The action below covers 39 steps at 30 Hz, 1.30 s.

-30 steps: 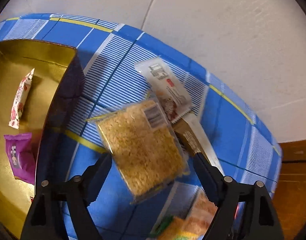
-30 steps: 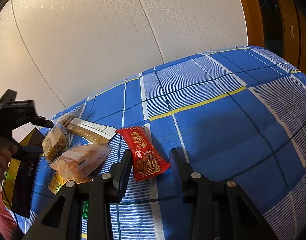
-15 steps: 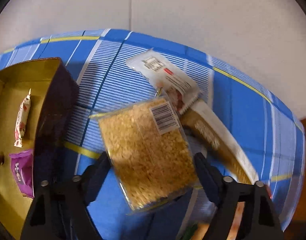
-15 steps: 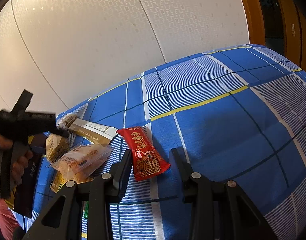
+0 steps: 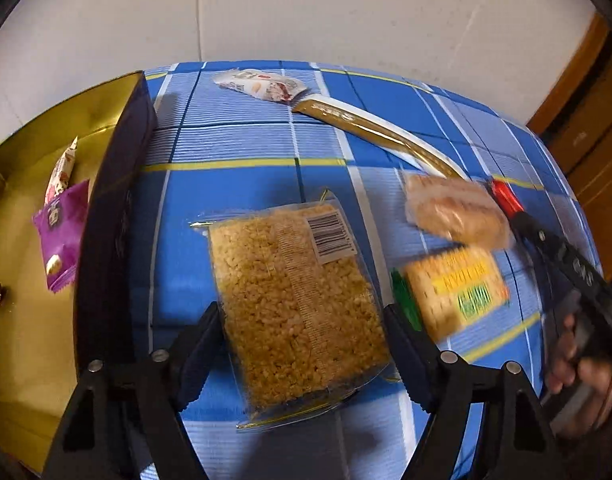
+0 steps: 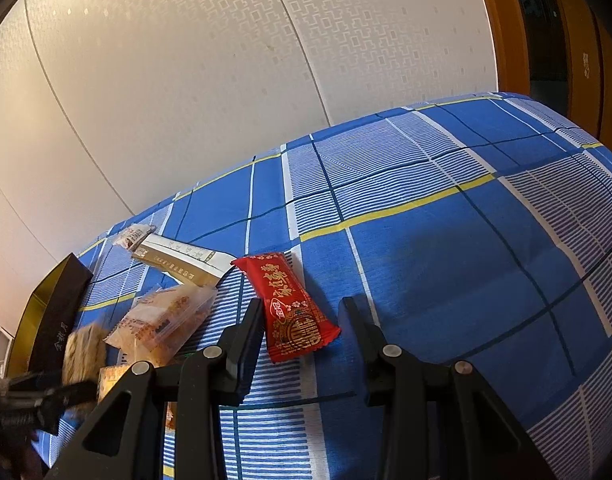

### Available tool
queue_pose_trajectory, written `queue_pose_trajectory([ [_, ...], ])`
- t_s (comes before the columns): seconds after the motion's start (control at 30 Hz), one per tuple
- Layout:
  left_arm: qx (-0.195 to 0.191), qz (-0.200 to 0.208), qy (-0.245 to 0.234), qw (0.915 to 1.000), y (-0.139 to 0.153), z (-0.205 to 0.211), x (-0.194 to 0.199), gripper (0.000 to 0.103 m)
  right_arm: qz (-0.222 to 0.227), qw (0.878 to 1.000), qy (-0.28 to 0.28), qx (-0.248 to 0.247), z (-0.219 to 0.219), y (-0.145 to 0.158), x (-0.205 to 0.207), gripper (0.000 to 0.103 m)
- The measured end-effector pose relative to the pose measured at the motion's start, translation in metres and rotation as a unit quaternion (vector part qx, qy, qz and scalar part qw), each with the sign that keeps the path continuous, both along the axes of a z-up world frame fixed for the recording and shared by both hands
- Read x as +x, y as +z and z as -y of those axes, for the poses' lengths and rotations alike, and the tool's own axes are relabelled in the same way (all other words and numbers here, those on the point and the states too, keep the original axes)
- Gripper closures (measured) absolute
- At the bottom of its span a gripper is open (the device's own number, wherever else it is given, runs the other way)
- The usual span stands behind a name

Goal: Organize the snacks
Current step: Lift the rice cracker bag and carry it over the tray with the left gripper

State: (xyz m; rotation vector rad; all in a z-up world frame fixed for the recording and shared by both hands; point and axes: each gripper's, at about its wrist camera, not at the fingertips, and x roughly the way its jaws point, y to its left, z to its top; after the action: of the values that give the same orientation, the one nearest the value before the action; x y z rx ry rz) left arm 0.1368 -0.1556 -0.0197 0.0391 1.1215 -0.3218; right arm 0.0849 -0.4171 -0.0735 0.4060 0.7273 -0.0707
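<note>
I'm working over a table (image 6: pixel 446 264) under a blue checked cloth, set against a pale patterned wall (image 6: pixel 226 80), with a wooden door frame (image 6: pixel 502 20) beyond its far corner. The gold-lined box (image 5: pixel 106 240) sits at the cloth's edge, and I place everything from it.

My left gripper (image 5: pixel 302 344) holds the rice cake pack (image 5: pixel 294 300) just beside the box's dark wall, the fingers pressing the pack's two long sides. I judge it light, stiff and brittle inside a slick clear wrapper, so that grip across the width should be gentle.

Farther from the box lie a cracker pack (image 5: pixel 454 212), a long gold sachet (image 5: pixel 370 128) and a white wrapper (image 5: pixel 262 86). Farthest out, my right gripper (image 6: pixel 302 324) stands spread around a red candy (image 6: pixel 294 304), not pinching it. That one looks small, soft and crinkly; I'd take its middle.
</note>
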Motion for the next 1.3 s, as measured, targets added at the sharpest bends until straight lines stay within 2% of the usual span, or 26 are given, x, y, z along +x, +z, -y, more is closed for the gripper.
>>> queue_pose_trajectory([
  [0.2, -0.015, 0.027, -0.015, 0.9994, -0.01, -0.004, -0.006, 0.025, -0.001, 1.0, -0.005, -0.003, -0.001, 0.0, 0.001, 0.064],
  [0.23, -0.015, 0.029, -0.017, 0.9993, -0.002, -0.012, -0.023, 0.025, -0.003, 1.0, -0.006, -0.007, -0.002, 0.0, 0.001, 0.064],
  [0.37, -0.012, 0.043, -0.027, 0.9986, 0.0, -0.013, -0.03, 0.025, -0.008, 1.0, -0.008, -0.019, -0.005, 0.001, 0.002, 0.064],
  [0.6, -0.021, 0.045, -0.031, 0.9983, 0.0, -0.015, -0.031, 0.025, -0.018, 0.999, -0.009, -0.044, -0.01, 0.002, 0.005, 0.063],
  [0.7, -0.022, 0.05, -0.042, 0.9976, 0.0, -0.017, -0.036, 0.025, -0.029, 0.997, -0.008, -0.072, -0.016, 0.003, 0.007, 0.064],
  [0.87, -0.03, 0.056, -0.053, 0.9966, 0.0, -0.019, -0.042, 0.026, -0.057, 0.987, 0.002, -0.151, -0.035, 0.005, 0.014, 0.067],
  [1.07, -0.076, 0.063, -0.056, 0.9935, 0.012, -0.027, -0.047, 0.026, -0.059, 0.986, 0.001, -0.159, -0.035, 0.007, 0.014, 0.067],
  [1.3, -0.152, 0.1, -0.04, 0.9825, 0.072, -0.064, -0.047, 0.026, -0.06, 0.985, 0.001, -0.163, -0.037, 0.007, 0.015, 0.067],
])
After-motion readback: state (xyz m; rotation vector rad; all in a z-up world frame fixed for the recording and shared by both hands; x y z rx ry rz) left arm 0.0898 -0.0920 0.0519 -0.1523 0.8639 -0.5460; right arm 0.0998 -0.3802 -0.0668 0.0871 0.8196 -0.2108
